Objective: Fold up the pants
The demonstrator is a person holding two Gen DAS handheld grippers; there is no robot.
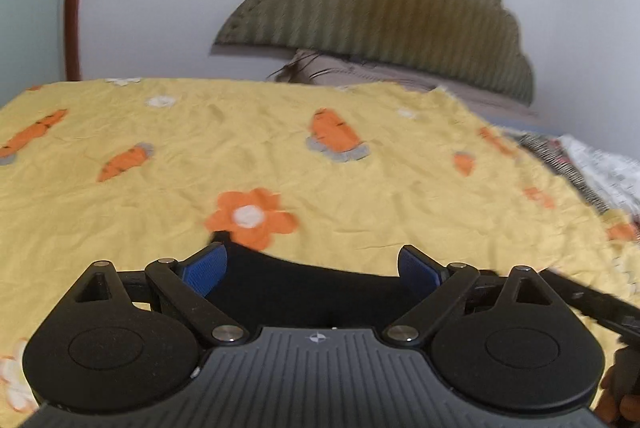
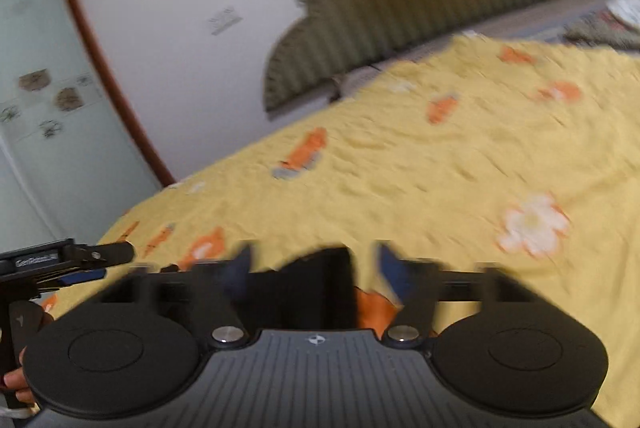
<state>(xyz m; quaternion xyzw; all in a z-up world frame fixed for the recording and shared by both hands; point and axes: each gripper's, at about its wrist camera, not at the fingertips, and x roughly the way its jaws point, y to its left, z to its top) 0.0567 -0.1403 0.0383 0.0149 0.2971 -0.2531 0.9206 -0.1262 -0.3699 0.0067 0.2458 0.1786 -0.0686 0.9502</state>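
Note:
The black pants [image 1: 304, 288] lie on the yellow bed sheet, close under my left gripper [image 1: 312, 260], whose blue-padded jaws stand wide open on either side of the fabric edge. In the right wrist view, which is blurred by motion, a fold of the black pants [image 2: 320, 284] sits between the open jaws of my right gripper [image 2: 314, 264]. The left gripper [image 2: 80, 268] also shows at the left edge of the right wrist view. Most of the pants are hidden under the gripper bodies.
The yellow sheet [image 1: 280, 148] with orange carrots and flowers covers the bed. A green scalloped headboard [image 1: 380, 12] stands against the white wall. A patterned black-and-white cloth [image 1: 592, 164] lies at the bed's right edge. A door [image 2: 48, 108] is at the left.

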